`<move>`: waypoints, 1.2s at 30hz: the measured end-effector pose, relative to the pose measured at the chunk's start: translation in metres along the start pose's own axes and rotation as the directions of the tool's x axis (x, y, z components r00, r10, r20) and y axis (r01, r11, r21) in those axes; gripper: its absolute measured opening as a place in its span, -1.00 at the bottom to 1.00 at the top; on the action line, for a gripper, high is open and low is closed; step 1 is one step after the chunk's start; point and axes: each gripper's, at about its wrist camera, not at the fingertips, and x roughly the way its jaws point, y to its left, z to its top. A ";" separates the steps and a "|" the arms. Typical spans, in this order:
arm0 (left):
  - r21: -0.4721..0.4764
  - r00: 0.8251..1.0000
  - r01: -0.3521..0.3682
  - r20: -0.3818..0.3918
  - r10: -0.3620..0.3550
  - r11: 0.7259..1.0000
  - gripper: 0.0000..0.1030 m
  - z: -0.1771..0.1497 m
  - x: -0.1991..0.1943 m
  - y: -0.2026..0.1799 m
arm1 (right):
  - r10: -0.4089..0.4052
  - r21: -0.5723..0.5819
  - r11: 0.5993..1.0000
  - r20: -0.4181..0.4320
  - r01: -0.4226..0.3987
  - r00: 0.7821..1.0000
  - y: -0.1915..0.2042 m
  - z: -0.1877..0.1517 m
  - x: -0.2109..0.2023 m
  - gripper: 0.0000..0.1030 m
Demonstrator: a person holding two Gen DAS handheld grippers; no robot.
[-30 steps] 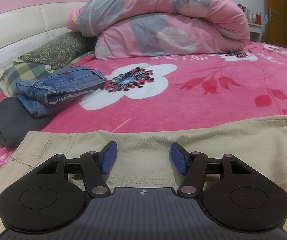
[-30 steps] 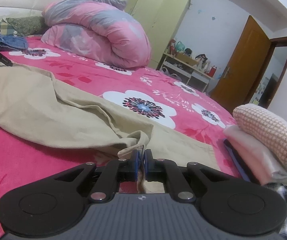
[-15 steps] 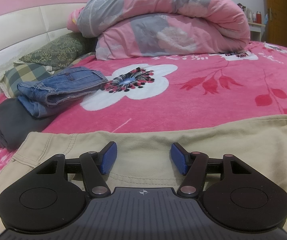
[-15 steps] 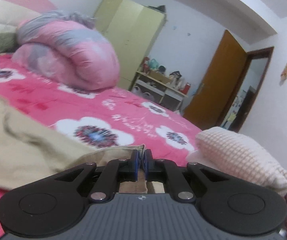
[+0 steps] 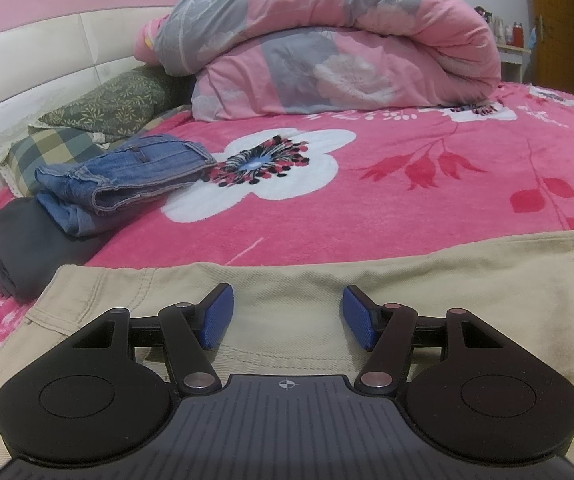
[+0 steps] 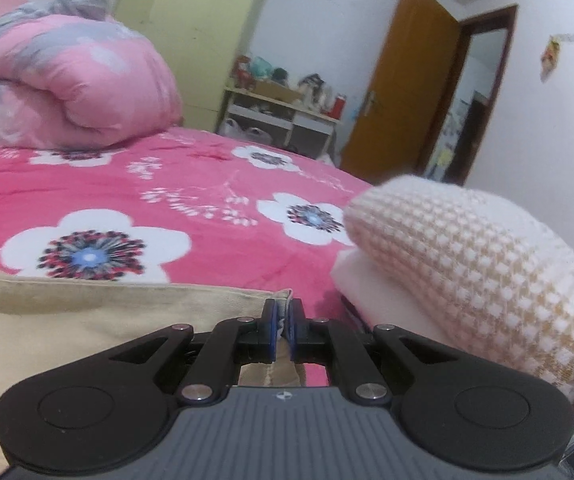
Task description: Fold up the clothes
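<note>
You are partway through folding the beige trousers (image 5: 407, 280), which lie spread across the pink flowered bed (image 5: 367, 208). Your left gripper (image 5: 287, 312) sits over the waistband end with its jaws standing wide and empty; nothing is between the blue pads (image 5: 217, 316), and they hover just above the cloth, so this end looks pinned only by its own weight.

Your right gripper (image 6: 283, 328) has its jaws closed tight on a thin edge of the trousers, probably a leg hem, and the cloth runs off to the left from that pinch. The frame is blurred, so how the rest of the leg hangs is hard to tell.

The step in hand looks like drawing the leg out straight or carrying it over for a fold. Next, I judge you need to keep the pinch firm, bring the hem toward the waistband, and lay it down with the edges matched before letting go. Mind the knitted sweater (image 6: 487, 260) just beside your right gripper.

Folded jeans (image 5: 127, 176) sit on a dark folded garment (image 5: 27, 248) near the pillows (image 5: 111, 104).

No brand, label or readable writing shows anywhere.
</note>
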 end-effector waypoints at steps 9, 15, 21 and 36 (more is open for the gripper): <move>0.002 1.000 -0.002 0.001 0.002 1.000 0.20 0.000 0.000 0.000 | -0.018 0.010 1.000 -0.064 0.018 0.998 -0.006 -0.007 0.043 -0.93; 0.002 1.000 -0.003 0.002 0.003 1.000 0.20 -0.001 0.000 0.000 | -0.040 -0.016 0.999 -0.073 0.039 0.997 -0.002 -0.007 0.058 -1.00; 0.005 1.000 -0.006 0.003 0.006 1.000 0.21 -0.001 -0.001 -0.001 | -0.086 -0.001 0.996 -0.137 0.087 0.987 -0.018 -0.017 0.084 -1.00; 0.010 1.000 -0.013 0.005 0.013 1.000 0.22 -0.001 -0.001 -0.002 | 0.245 0.345 0.927 -0.263 -0.146 0.933 -0.044 -0.031 0.102 -0.20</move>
